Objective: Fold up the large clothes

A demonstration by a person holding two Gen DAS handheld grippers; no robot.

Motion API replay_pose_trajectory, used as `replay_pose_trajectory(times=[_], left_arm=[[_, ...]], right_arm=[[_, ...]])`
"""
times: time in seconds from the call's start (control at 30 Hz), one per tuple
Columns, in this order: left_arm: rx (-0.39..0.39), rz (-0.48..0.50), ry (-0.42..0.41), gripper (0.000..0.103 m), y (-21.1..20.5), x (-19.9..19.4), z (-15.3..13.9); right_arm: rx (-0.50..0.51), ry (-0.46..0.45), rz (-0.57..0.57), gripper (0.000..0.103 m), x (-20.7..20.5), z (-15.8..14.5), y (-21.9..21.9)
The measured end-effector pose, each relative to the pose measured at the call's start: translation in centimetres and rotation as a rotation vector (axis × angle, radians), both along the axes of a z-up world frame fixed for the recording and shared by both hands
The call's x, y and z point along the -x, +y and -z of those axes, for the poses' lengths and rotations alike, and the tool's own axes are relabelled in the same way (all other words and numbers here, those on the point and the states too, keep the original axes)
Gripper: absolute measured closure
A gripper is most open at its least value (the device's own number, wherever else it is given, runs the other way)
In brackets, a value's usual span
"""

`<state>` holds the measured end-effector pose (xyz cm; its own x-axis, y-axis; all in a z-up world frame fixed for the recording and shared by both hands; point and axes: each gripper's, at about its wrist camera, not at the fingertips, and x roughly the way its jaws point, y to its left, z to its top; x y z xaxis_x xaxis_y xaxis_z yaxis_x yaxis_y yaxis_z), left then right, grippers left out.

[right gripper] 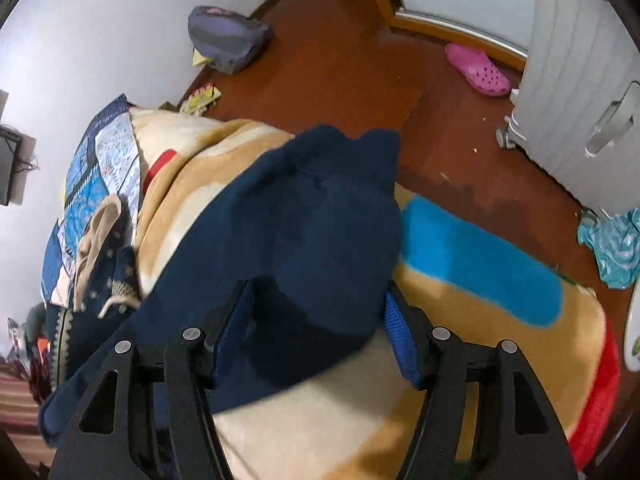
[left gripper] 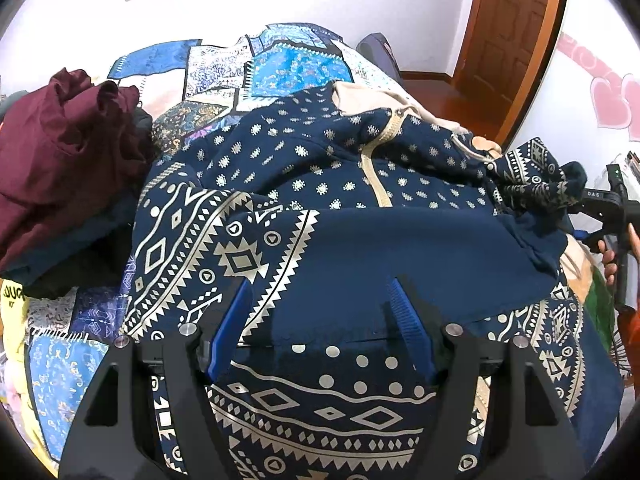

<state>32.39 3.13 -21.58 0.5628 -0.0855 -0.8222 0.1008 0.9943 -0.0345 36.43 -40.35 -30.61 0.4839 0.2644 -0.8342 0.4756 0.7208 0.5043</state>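
Left gripper (left gripper: 320, 320): jaws apart, blue pads just above the navy hoodie, nothing pinched between them; it points steeply down.
Right gripper (right gripper: 316, 320): jaws apart and tilted steeply down, with a plain navy sleeve (right gripper: 320, 208) lying between the pads; I cannot tell whether the pads touch the cloth.
Navy hoodie (left gripper: 304, 184): spread on the bed over the patchwork quilt, zipper (left gripper: 374, 168) running away from the left gripper toward the cream-lined hood (left gripper: 376, 100), so its long axis runs from the near hem to the far hood; silver geometric bands cross the near part, a plain navy panel folded over the middle.
Sleeve direction: in the right wrist view it stretches away from the hoodie's body over a tan blanket (right gripper: 480, 320) toward the bed's edge.
Beside the hoodie: maroon garment (left gripper: 64, 160) heaped to its left.
Under the hoodie: patchwork quilt (left gripper: 224, 68).
Beyond the hoodie: wooden door (left gripper: 516, 36).
Floor past the sleeve: pink clog (right gripper: 478, 68), grey bag (right gripper: 228, 38).
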Motion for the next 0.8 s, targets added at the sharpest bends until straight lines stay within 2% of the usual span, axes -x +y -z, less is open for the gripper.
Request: replay_pose_trajectory(times=[0.03,0.1,0.17,0.23,0.33,0.47,0.53,0.67,0.8], left_arm=[[-0.001,-0.001,0.003,0.033,0.0,-0.1,0.1],[-0.004,-0.004,0.009,0.033,0.0,-0.2,0.4],[-0.006,-0.006,0.010,0.033,0.0,-0.2,0.5],[-0.008,-0.009,0.009,0.033,0.1,-0.2,0.4],[-0.007,-0.011,-0.005,0.033,0.3,0.2,-0.1],[-0.004,-0.013,-0.030,0.033,0.7,0.8,-1.2],[0.002,-0.013,-0.046,0.033,0.9,1.2,-1.9],[0.016,-0.018,-0.093,0.033,1.7,2.3,-3.8],[0.043,-0.034,-0.138,0.033,3.2,3.7,-5.6]], right_arm=[[0.018,-0.014,-0.002,0.047,-0.2,-0.2,0.3],[0.018,-0.049,-0.015,0.083,-0.5,-0.4,0.4],[0.010,-0.075,-0.024,0.097,-0.7,-1.1,0.5],[0.013,-0.109,-0.037,0.098,-0.6,-2.2,0.9],[0.029,-0.194,-0.081,0.098,-0.2,-5.5,2.2],[0.086,-0.349,-0.187,0.099,1.4,-12.7,5.7],[0.121,-0.448,-0.269,0.099,2.6,-17.3,8.4],[0.152,-0.603,-0.393,0.099,4.7,-24.2,13.4],[0.124,-0.692,-0.509,0.099,6.0,-28.6,18.7]])
